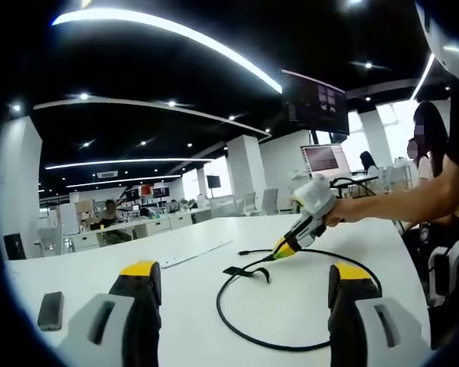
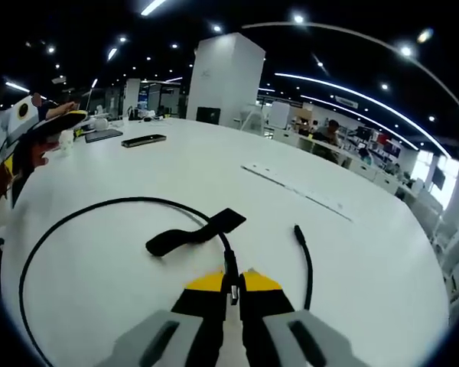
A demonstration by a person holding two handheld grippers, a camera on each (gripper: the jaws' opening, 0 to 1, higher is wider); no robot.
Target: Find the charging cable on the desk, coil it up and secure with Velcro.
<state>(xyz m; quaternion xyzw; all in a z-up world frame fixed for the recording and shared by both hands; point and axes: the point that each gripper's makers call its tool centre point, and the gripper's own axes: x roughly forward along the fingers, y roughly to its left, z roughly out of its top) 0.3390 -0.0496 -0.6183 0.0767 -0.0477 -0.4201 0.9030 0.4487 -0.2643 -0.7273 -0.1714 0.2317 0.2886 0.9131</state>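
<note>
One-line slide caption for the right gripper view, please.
Right hand-held gripper shut on the black charging cable beside its Velcro strap on the white desk.

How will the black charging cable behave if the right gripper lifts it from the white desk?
The black cable will probably sag and trail, since it lies in a loose loop on the desk. It looks thin, so likely light for its length. The right gripper, shut on it near the Velcro strap, may let it slide through.
</note>
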